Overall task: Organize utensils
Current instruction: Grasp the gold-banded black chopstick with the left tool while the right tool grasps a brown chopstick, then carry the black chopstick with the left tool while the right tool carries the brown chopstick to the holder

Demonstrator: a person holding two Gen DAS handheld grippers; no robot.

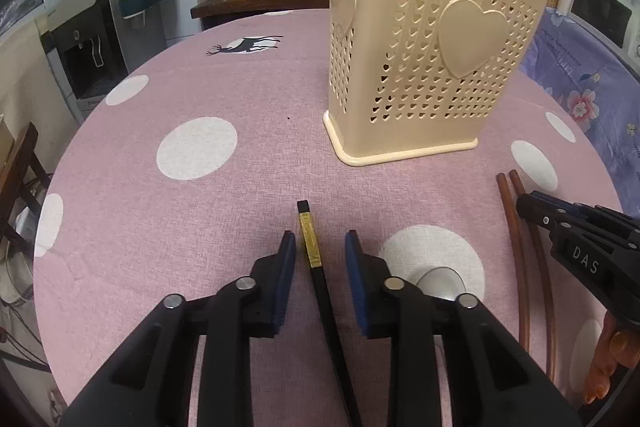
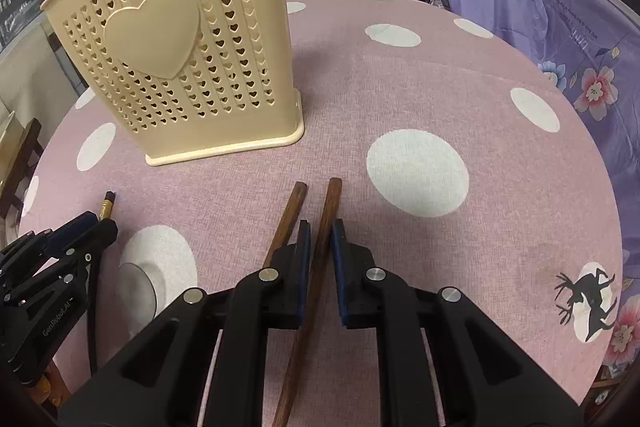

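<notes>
Two tools work side by side over a pink, white-dotted desk [image 1: 200,99], each aimed at chopsticks lying short of a beige perforated holder [image 1: 424,59] that stands upright farther back. The left tool [image 1: 320,247] straddles a black chopstick [image 1: 310,247] with a gold band; its blue pads stand apart from the stick on both sides, so the jaws are open and nothing is gripped. The right tool [image 2: 320,239] has narrowed onto one of two brown chopsticks [image 2: 324,223]; the pads sit right against that stick and appear to pinch it, while its twin [image 2: 288,215] lies just beside the left pad, outside the grip. A metal spoon [image 1: 440,281] rests on the desk between the two tools, partly hidden behind the left tool's right finger. Other utensils already poke above the holder's rim. Several things could go wrong from here. The right tool holds only one brown stick, so lifting would likely leave the twin behind or drag it sideways. A pinch well off the stick's middle may let it swing or slip. The left tool, closing unevenly, could roll the slim black stick off line. With both tools this close, raising them together risks a knock, and a tilted stick could catch the holder's rim or nudge the light holder over.
</notes>
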